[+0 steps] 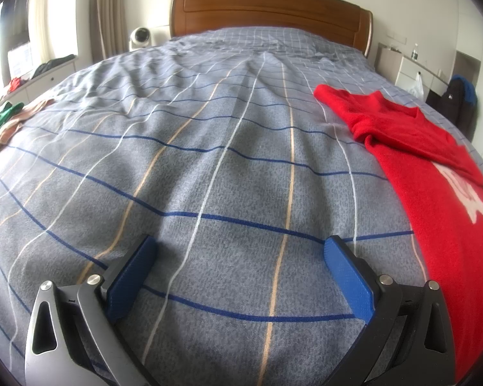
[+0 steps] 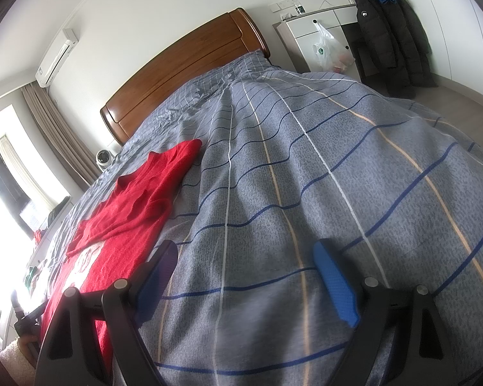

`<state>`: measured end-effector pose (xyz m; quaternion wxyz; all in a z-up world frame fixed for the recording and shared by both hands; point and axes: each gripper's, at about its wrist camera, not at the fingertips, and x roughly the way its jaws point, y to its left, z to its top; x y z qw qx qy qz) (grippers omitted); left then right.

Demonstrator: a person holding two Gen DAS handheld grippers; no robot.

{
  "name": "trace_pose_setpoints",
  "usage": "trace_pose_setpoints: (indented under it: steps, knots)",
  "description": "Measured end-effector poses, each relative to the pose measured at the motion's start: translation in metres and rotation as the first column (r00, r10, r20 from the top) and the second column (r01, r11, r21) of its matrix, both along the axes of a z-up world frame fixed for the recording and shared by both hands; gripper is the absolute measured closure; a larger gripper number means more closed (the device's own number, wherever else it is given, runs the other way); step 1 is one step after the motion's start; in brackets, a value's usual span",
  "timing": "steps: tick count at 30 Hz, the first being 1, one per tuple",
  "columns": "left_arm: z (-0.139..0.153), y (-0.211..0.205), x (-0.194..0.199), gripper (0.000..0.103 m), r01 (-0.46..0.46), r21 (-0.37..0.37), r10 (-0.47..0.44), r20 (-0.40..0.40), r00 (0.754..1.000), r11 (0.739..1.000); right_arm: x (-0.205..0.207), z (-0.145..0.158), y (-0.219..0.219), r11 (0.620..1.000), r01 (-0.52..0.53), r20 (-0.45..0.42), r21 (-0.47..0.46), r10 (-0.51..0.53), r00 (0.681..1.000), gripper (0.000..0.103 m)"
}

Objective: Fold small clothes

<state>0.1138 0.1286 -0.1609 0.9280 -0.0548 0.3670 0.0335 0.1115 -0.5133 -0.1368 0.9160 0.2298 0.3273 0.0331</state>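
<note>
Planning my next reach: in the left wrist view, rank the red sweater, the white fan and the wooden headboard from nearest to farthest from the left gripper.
1. Red sweater: on the bedspread, just right of the open left gripper.
2. White fan: beside the bed's far left corner.
3. Wooden headboard: at the bed's far end; nearly as far as the fan, so this order is uncertain.

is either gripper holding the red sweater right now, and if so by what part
Nothing is held. The left gripper and right gripper are both open over the bedspread; the red sweater lies untouched between them.
</note>
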Motion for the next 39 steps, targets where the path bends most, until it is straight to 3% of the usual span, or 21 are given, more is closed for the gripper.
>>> trace_pose_setpoints:
  steps: [32, 35, 37, 39]
  knots:
    - [-0.002, 0.006, 0.003, 0.000, 0.005, -0.010, -0.005, 0.013, 1.000, 1.000, 0.000, 0.000, 0.000, 1.000, 0.001, -0.007, -0.002, -0.001, 1.000, 0.017]
    - [0.005, 0.012, 0.006, 0.001, 0.021, -0.033, -0.022, -0.033, 0.999, 0.999, 0.005, 0.003, 0.003, 1.000, 0.004, -0.048, -0.025, -0.006, 0.999, 0.017]
    - [0.019, 0.014, 0.000, 0.013, 0.036, -0.035, -0.038, -0.086, 0.996, 0.999, 0.014, 0.014, 0.010, 0.996, 0.006, -0.139, -0.083, -0.018, 0.990, 0.018]
    - [0.037, 0.013, -0.016, 0.015, 0.106, -0.094, -0.116, -0.104, 0.988, 0.990, 0.010, 0.033, 0.018, 0.993, 0.026, -0.183, -0.118, -0.047, 0.982, 0.022]
